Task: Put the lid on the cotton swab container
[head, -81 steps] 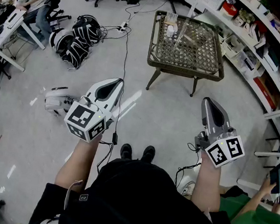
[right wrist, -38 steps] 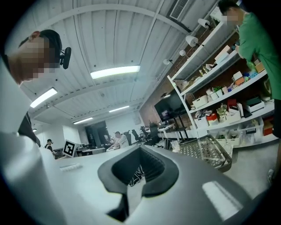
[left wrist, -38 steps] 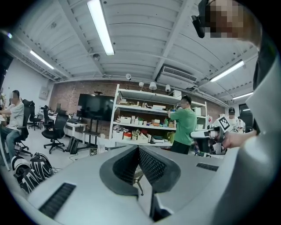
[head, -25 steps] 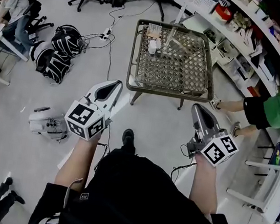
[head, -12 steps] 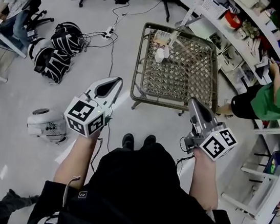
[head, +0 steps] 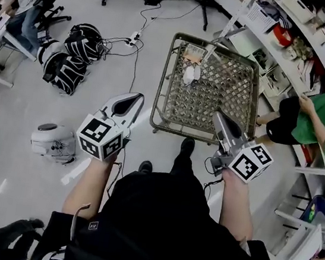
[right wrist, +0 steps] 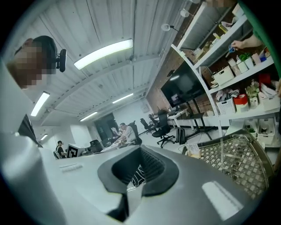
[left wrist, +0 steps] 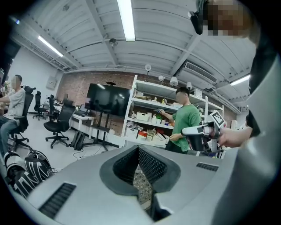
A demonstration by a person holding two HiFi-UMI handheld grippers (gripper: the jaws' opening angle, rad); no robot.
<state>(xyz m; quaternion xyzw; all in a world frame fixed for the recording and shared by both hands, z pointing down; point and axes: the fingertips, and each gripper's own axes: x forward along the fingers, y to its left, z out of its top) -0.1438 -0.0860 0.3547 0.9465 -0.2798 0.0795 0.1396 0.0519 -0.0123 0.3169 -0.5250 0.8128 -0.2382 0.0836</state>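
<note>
Nearest, the left gripper and right gripper both had their jaws pressed together on nothing, held by the near edge of the wicker table. Nothing of the task looked begun. The small white thing on the table's far side, probably the cotton swab container, lay untouched, and I couldn't pick out its lid. Only the head view showed it. The right gripper view caught just the table's rim, and the left gripper view showed the person in green at the far shelves.

The person wears a black short-sleeved shirt, with black shoes ahead of it. Flanking the shirt, the grey left gripper and right gripper bear black-and-white marker cubes.
</note>
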